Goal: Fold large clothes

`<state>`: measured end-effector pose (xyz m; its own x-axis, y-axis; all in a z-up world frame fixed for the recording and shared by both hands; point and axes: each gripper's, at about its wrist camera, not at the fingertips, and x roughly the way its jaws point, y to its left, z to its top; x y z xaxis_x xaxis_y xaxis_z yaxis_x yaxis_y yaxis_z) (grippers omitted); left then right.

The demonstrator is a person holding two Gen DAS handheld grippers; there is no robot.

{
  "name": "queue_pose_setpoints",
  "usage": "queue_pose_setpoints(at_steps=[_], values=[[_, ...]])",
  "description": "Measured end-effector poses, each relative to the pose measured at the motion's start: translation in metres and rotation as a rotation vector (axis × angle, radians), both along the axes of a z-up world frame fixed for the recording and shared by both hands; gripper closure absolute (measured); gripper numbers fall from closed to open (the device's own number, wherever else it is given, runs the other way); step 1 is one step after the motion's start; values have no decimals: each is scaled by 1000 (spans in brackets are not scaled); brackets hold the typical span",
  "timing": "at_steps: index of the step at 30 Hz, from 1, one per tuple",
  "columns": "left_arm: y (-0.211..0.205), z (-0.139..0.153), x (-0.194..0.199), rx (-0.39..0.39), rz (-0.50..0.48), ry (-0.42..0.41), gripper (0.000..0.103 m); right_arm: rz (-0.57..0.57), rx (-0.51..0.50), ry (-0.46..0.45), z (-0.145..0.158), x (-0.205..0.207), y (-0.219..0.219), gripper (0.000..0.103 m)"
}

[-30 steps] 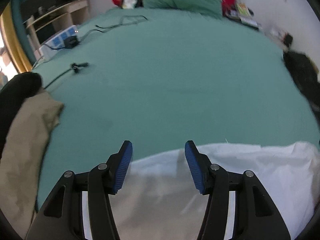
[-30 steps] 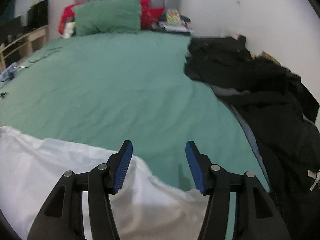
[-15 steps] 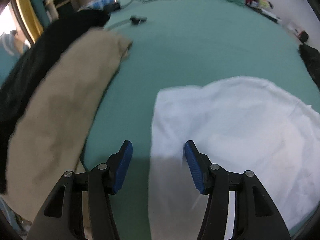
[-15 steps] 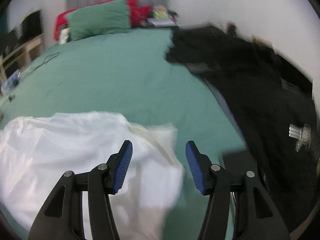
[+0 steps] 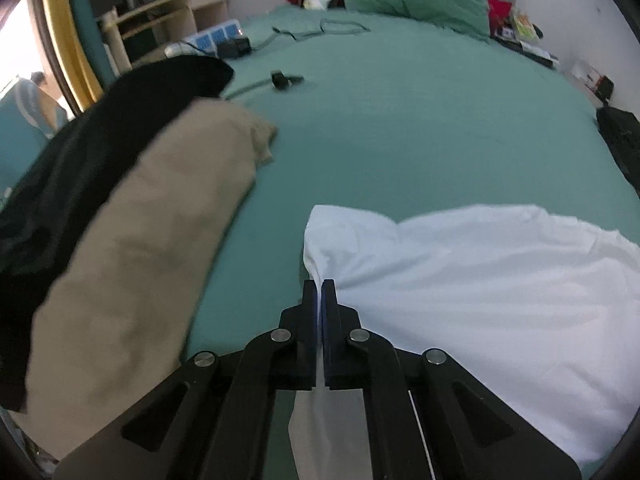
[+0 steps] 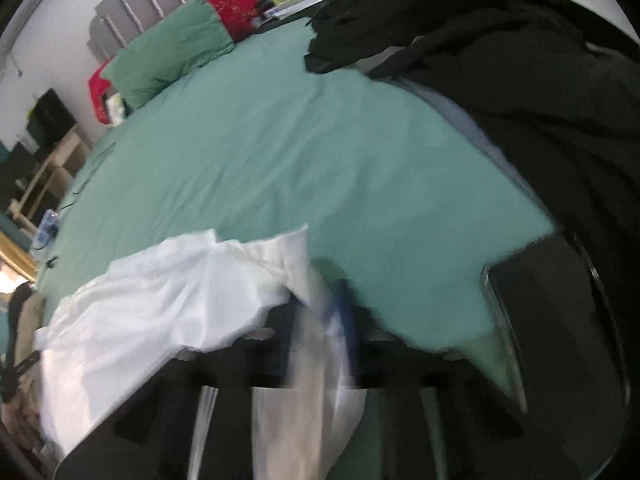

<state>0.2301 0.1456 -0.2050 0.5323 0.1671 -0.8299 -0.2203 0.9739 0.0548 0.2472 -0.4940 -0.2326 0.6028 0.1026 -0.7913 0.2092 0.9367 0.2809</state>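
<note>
Both sets of jaws just closed, each with white cloth between them. Left gripper (image 5: 319, 286) clamped tight on the near left corner of the white garment (image 5: 472, 280), a thin strip of fabric pinched between the black fingers and trailing below them. Right gripper (image 6: 320, 312) badly smeared by motion blur in its own view, so pads hard to make out; nearly closed, apparently on the near right edge of the same garment (image 6: 160, 304), with cloth hanging down between the fingers. Half a second ago both wide apart and hovering over the fabric, nothing held.

Garment spread in a rumpled heap at the near end of the green bed (image 5: 400, 140), bulk lying between the two grips. Tan garment (image 5: 152, 240) and a black one (image 5: 100, 148) piled along the left edge, dark clothing (image 6: 520, 80) heaped on the right, all apart from the white piece.

Meaning for the task: grasp stage likely done at both near corners, fold itself not yet begun. Next probably a lift and a carry of that edge toward the far side.
</note>
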Motion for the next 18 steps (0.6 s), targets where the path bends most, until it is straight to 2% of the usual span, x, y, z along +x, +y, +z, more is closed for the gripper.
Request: queue_pose_setpoints(at_steps=[3,5,8,10,11,13,14,15,18], values=[[1,-12,9,7,7,78,100,-96,5,7,-1,5,-18,94],[8,-17,12,-20,40,95,96,-139,15,31,-5,6,-26,93],[19,-7,6,-65,100,66,77,-150,5,27,0,2,-26,93],[25,4,-2,-110,114,24,52,-144,-35,4,8,-3,-22,92],[26,10,-6,-120,113,6,49,-132,-47,-14,13,-7,-18,87],[25,20,-17,-136,94,-18,48,-103,-53,-47,23,-18,-11,70],[24,25,-24,-150,85,-27,48,-92,-51,-58,27,-20,-8,59],[22,28,-31,-165,81,-34,48,-81,-42,-73,30,-27,-5,53],[16,29,-57,-221,58,-31,46,-53,5,-89,33,-44,3,51]])
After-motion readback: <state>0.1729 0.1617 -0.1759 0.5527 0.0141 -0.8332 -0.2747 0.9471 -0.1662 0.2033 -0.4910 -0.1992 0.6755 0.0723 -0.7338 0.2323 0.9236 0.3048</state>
